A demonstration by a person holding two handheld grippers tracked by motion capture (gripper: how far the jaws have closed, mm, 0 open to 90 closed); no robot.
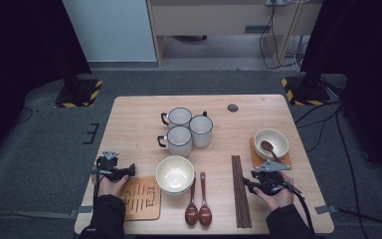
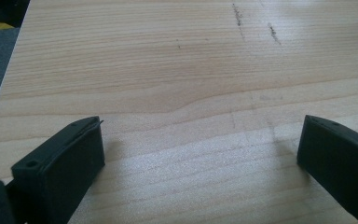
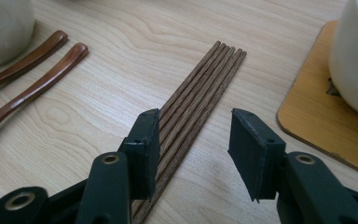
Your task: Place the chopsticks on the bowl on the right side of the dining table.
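A bundle of dark wooden chopsticks (image 1: 240, 191) lies lengthwise on the table right of centre. My right gripper (image 1: 252, 181) hangs low beside it and is open. In the right gripper view the chopsticks (image 3: 200, 88) run under the left jaw and into the gap of the right gripper (image 3: 193, 126); neither pad presses on them. My left gripper (image 1: 113, 167) is near the table's left edge. In the left gripper view this left gripper (image 2: 200, 135) is wide open over bare wood, with nothing between its jaws.
Two brown spoons (image 1: 198, 201) lie left of the chopsticks. A cream bowl (image 1: 175, 174) stands beside a patterned coaster (image 1: 142, 199). Another bowl (image 1: 271, 142) holding a spoon sits on an orange coaster (image 1: 256, 157) at the right. Three white mugs (image 1: 186, 129) cluster mid-table.
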